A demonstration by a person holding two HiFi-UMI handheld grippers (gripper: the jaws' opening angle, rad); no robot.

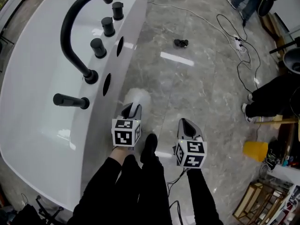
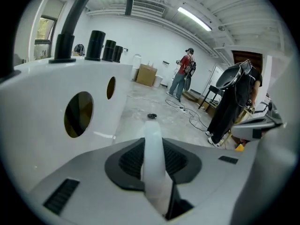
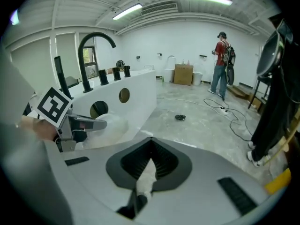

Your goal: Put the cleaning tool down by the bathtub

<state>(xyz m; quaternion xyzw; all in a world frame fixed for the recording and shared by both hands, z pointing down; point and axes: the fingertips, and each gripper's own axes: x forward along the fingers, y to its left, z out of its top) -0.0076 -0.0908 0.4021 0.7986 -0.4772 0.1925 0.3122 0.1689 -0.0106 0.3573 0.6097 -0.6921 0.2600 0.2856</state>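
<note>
Head view: one cleaning tool [image 1: 138, 97] (in left gripper [image 1: 131, 110]), three knobs [image 1: 108, 26]

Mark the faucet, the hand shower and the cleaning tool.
faucet [image 1: 90, 76], head view, its round base.
hand shower [image 1: 70, 100], head view, middle of the black handle.
cleaning tool [image 1: 138, 97], head view, fluffy white head.

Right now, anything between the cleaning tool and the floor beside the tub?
Nothing visible. The left gripper holds the cleaning tool next to the bathtub wall, and the grey floor around its fluffy head looks bare.
</note>
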